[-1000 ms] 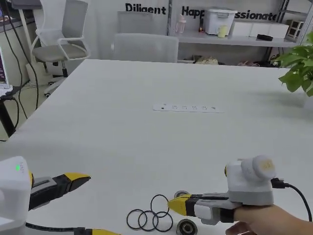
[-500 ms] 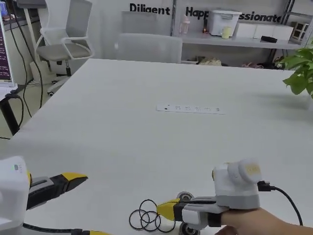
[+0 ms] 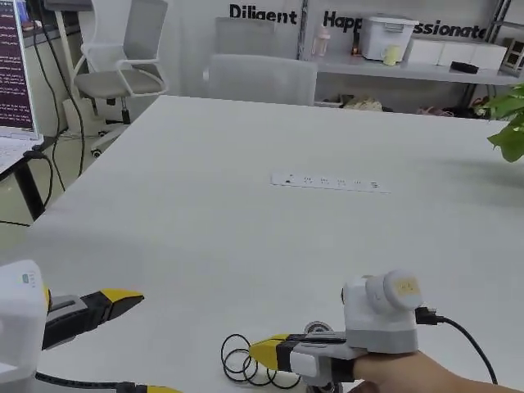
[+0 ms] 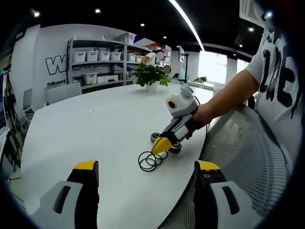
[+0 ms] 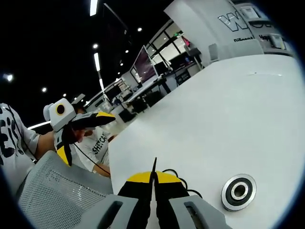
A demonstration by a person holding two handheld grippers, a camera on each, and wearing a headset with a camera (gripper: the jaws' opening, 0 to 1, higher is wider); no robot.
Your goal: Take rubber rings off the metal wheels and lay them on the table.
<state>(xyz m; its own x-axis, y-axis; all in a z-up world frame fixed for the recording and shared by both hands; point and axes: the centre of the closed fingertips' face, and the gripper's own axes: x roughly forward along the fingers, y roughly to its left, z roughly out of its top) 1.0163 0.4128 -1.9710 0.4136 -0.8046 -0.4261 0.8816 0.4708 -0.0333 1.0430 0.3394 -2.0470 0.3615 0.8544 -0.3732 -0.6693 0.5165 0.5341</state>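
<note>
Clenching my right gripper point(image 5: 153, 177) tight, I am holding its yellow tips low over the loose pile of thin black rubber rings point(image 3: 244, 365), which are lying overlapped near the front edge of the white table point(image 3: 246, 237). A dark sliver is showing between the tips, but I cannot tell whether it is a ring pinched there. I am judging the tangle to be the main risk: if I am gripping one loop, lifting it may be dragging its neighbours along and flicking them over the edge just beside them. The small round metal wheel point(image 5: 239, 191), with a dark band on its face, is lying flat just beside my jaws, and a sideways nudge could be sending it skidding off the table. My left gripper point(image 4: 147, 167) is hanging released, jaws wide apart, off to the side and steadying nothing. Farther off, a white power strip point(image 3: 326, 182), a leafy green plant point(image 3: 512, 123) and grey chairs point(image 3: 260, 79) are standing well clear, so nothing is blocking the work.
</note>
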